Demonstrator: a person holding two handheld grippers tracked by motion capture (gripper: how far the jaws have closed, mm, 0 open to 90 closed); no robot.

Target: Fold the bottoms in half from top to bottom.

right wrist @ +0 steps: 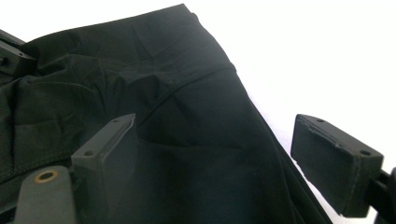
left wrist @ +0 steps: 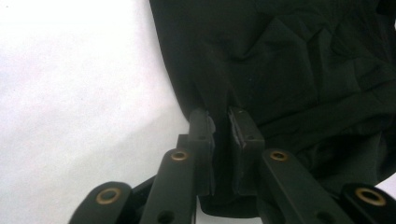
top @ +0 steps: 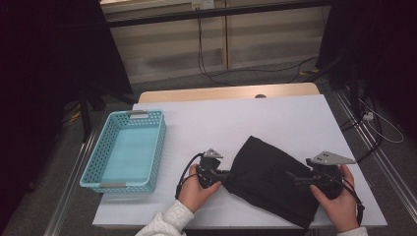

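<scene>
Gripping: left gripper [top: 227,173] has its jaws nearly together, pinching the left edge of the cloth [top: 273,177]; in the left gripper view a fold of cloth [left wrist: 289,74] sits between the pads [left wrist: 204,128].
Right gripper: right gripper [right wrist: 215,158] has jaws spread wide, one pad over the cloth [right wrist: 187,116], the other over bare table; nothing clamped.
Cloth: black, folded, lying slantwise on the white table [top: 246,118] between the two hands, near the front edge.
Basket: blue basket [top: 155,147] stands at the table's left, apart from the cloth.
Surroundings: cables [top: 206,59] trail on the floor behind the table.
Obstruction: nothing lies between grippers and cloth.
</scene>
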